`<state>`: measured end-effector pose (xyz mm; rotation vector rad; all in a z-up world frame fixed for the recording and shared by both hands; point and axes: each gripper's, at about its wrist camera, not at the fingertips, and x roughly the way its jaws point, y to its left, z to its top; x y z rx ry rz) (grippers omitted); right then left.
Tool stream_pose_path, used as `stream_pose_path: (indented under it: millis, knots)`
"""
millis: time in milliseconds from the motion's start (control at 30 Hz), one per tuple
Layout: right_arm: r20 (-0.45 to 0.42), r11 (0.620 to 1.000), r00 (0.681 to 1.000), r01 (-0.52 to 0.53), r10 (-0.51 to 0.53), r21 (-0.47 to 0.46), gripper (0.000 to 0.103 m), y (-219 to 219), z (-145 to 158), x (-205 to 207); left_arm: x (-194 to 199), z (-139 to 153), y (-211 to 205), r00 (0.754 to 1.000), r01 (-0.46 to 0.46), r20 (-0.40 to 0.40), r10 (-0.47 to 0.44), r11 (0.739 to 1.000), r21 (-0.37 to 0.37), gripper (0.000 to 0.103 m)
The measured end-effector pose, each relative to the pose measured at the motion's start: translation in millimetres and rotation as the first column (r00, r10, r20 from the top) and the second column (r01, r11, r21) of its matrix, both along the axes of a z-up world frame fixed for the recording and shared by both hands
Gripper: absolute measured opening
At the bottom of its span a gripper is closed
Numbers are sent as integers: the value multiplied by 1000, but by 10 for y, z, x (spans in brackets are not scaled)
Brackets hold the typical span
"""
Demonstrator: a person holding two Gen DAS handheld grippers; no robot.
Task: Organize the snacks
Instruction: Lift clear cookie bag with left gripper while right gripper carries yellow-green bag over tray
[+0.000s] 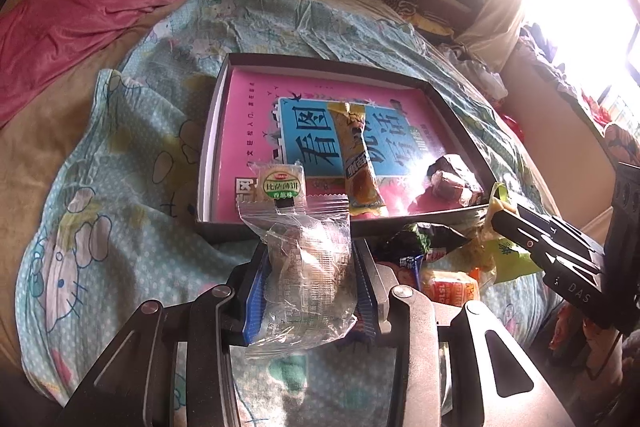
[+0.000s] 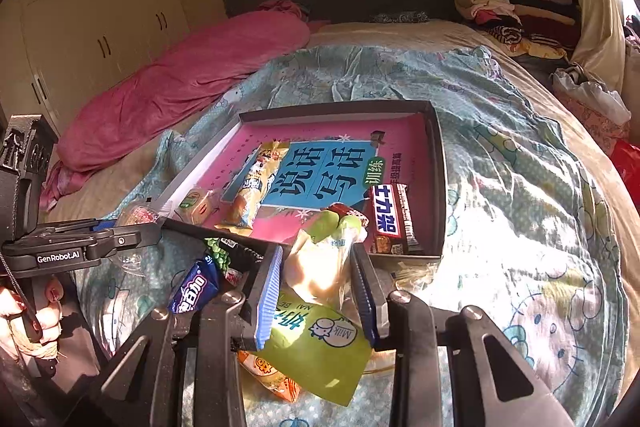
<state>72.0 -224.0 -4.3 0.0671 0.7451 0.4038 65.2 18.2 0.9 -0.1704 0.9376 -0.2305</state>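
My left gripper (image 1: pixel 310 255) is shut on a clear-wrapped brown cake (image 1: pixel 304 227), held just above the near wall of a dark shallow tray (image 1: pixel 300 61). A pink book lines the tray. On it lie a long yellow snack pack (image 1: pixel 356 155), a small green-labelled cracker pack (image 1: pixel 282 183) and a brown chocolate bar (image 1: pixel 452 179). My right gripper (image 2: pixel 316 255) is shut on a green milk-bread packet (image 2: pixel 320 339), lifted near the tray's (image 2: pixel 436 163) front edge. The chocolate bar (image 2: pixel 390 219) lies just beyond it.
Loose snacks lie on the blue cartoon quilt (image 2: pixel 520 187) before the tray: a blue biscuit pack (image 2: pixel 196 287), a dark green pack (image 2: pixel 224 251) and an orange pack (image 2: pixel 268 371). A pink blanket (image 2: pixel 180 87) lies at the back left, and clothes (image 2: pixel 500 3) are piled at the back right.
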Motion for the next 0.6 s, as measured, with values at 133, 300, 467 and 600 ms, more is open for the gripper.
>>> stream_pose_path:
  millis: [133,300,467,600]
  knots:
    - [18,1000,1000,10,-11,13,35,-33,44,8,16,63,20,1000,-7,17,7,1000,7,40]
    - [33,1000,999,21,-22,23,35,-68,78,27,51,104,4,1000,-11,29,10,1000,9,40]
    - [42,998,999,25,-27,49,35,-104,101,58,98,155,-58,999,-7,44,6,1000,10,40]
    - [48,998,998,31,-34,57,35,-132,119,85,171,186,-114,999,-4,51,3,1000,8,40]
